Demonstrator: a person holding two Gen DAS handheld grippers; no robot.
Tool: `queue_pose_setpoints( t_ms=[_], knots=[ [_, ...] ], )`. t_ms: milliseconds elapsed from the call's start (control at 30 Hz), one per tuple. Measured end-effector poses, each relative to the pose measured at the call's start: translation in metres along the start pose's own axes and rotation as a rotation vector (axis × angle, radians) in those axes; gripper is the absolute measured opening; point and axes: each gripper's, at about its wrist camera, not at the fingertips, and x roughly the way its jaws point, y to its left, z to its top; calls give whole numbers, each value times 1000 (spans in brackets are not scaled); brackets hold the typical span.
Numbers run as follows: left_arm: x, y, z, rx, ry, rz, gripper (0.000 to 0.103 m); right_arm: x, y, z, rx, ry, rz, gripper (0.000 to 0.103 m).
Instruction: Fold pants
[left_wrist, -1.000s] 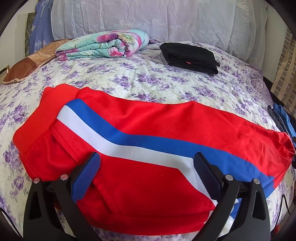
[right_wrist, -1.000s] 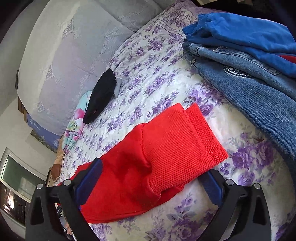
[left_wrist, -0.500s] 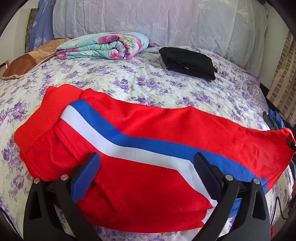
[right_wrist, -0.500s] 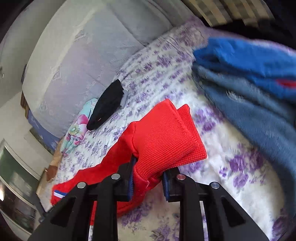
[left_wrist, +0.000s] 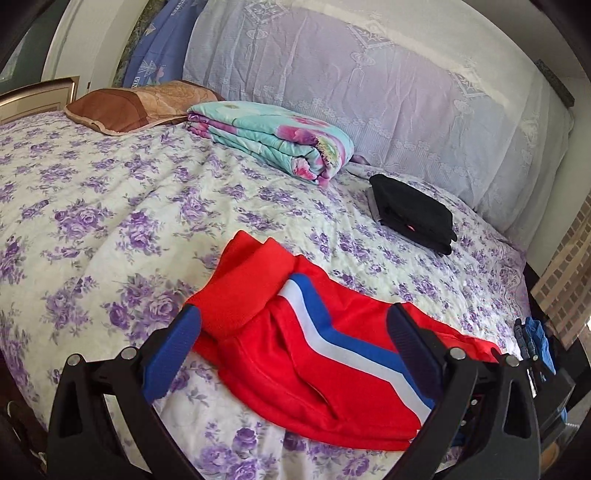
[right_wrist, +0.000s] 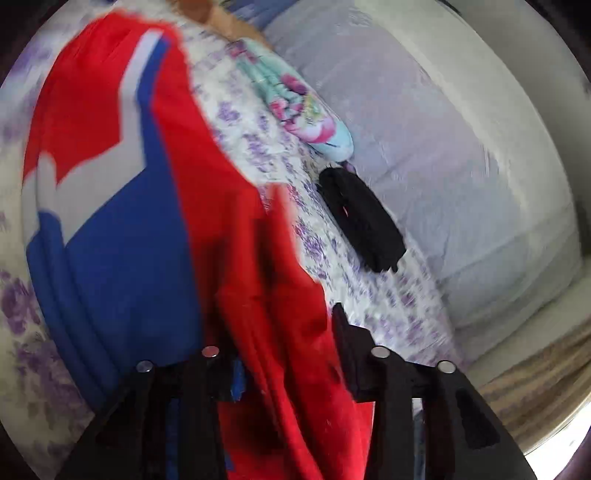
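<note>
Red pants (left_wrist: 303, 362) with a blue and white side stripe lie on the floral bedsheet (left_wrist: 110, 229), waistband toward the upper left. My left gripper (left_wrist: 291, 314) hovers open just above the waistband end, nothing pinched between its blue pads. In the blurred right wrist view, a thick bunch of the red pants (right_wrist: 240, 258) runs between the fingers of my right gripper (right_wrist: 288, 354) and hangs lifted over the bed. The jaws are opening slightly, with the cloth still gripped between them.
A folded floral quilt (left_wrist: 273, 140) and a brown pillow (left_wrist: 140, 107) lie at the head of the bed. A folded black garment (left_wrist: 413, 218) sits to the right of them. Blue clothes (left_wrist: 535, 339) lie at the bed's right edge.
My right gripper closed on the leg cuffs, rolled over and swept them across the bed toward the waistband. My left gripper drew back and rose; the pants now look shorter.
</note>
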Motion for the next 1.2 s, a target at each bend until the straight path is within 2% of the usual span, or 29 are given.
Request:
queue_pose_setpoints(
  t_ms=[33, 67, 100, 233, 300, 333, 367, 433, 467, 533, 733, 867, 933, 1000, 1067, 1200],
  knots=[
    [-2, 2, 0, -4, -3, -4, 98, -8, -6, 0, 21, -16, -12, 50],
    [-3, 3, 1, -3, -9, -3, 98, -14, -19, -2, 67, -22, 15, 65],
    [-4, 5, 1, -3, -15, 1, 98, -21, -33, -6, 113, -30, 52, 71],
    [0, 8, -2, -21, -8, -5, 98, -40, -93, -26, 393, -60, 256, 73],
    [4, 7, -4, -21, 9, -7, 98, -37, -108, -33, 499, -63, 341, 74],
    [5, 6, -5, -18, 16, -5, 98, -33, -108, -34, 499, -38, 351, 79],
    [6, 4, -6, -14, 20, -3, 98, -29, -99, -34, 440, 0, 310, 89],
    [6, 2, -7, -5, 21, -2, 98, -26, -70, -34, 264, 45, 180, 90],
    [7, 1, -7, 0, 24, 0, 98, -30, -56, -38, 190, 54, 166, 90],
    [10, 1, -7, 5, 36, 6, 98, -47, -41, -42, 134, 32, 186, 90],
    [14, -2, -12, 16, 54, 7, 98, -75, -43, -56, 89, 5, 183, 90],
    [14, -1, -11, 6, 57, 1, 98, -96, -45, -46, 117, -111, 226, 87],
    [16, -1, -12, 0, 68, 0, 98, -95, -42, -34, 130, -149, 258, 74],
    [17, -1, -13, 3, 81, -4, 98, -86, -35, -22, 119, -161, 301, 52],
    [16, -1, -13, 7, 80, -4, 98, -70, -28, -13, 106, -145, 322, 41],
    [17, -1, -14, 9, 81, 1, 98, -56, -24, -6, 132, -131, 373, 40]
  ],
)
